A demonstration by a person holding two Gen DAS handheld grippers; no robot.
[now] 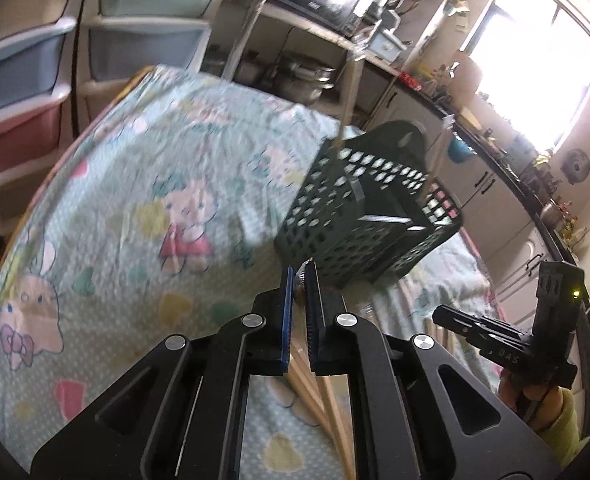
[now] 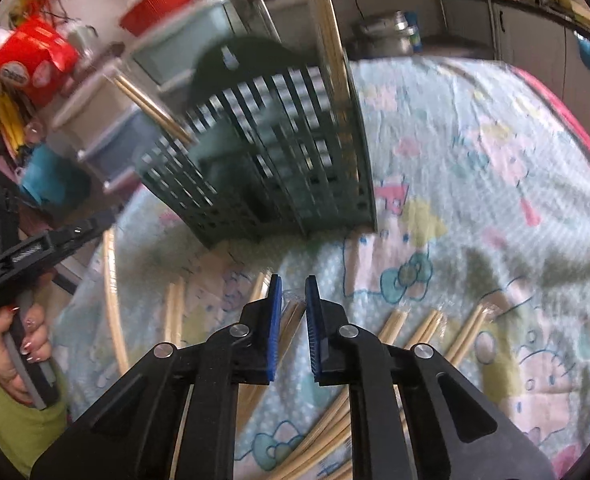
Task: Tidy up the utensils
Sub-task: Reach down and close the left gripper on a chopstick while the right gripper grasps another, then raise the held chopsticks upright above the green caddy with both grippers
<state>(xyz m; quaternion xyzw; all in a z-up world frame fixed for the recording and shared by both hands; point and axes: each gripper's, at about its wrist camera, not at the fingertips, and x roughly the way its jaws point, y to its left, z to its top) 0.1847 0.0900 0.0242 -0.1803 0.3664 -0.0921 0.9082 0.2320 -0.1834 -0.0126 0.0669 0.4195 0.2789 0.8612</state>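
Chopsticks (image 2: 391, 326): wrapped wooden pairs are lying scattered on the cloth at the 5 to 7 o'clock part of the right wrist view, ends fanning toward the basket, well apart from one another so each can be picked singly.
Sorted pairs (image 2: 331, 32): some are already standing upright in the basket, leaning out past its rim at 12 o'clock; another pair is poking out at 10 o'clock.
Basket (image 1: 359, 208): the dark green perforated holder is sitting on the table at about 2 o'clock of the left wrist view, its open top facing up, likely so sticks can be dropped in from above.
Left gripper (image 1: 299, 276): jaws are nearly together, pinching the tip of a wrapped pair that is trailing down below the pads; it is hanging short of the basket's near corner.
Right gripper (image 2: 293, 284): pads are standing a narrow gap apart around a crinkled wrapper end; whether they are truly pressing it I cannot tell.
Tablecloth (image 1: 135, 184): the cartoon-print cloth is offering open room at 9 o'clock.
Edges: the table rim is curving close at 8 o'clock in the right view, near the person's hand (image 2: 27, 344).
Clearance: the standing sticks are crowding the basket mouth.
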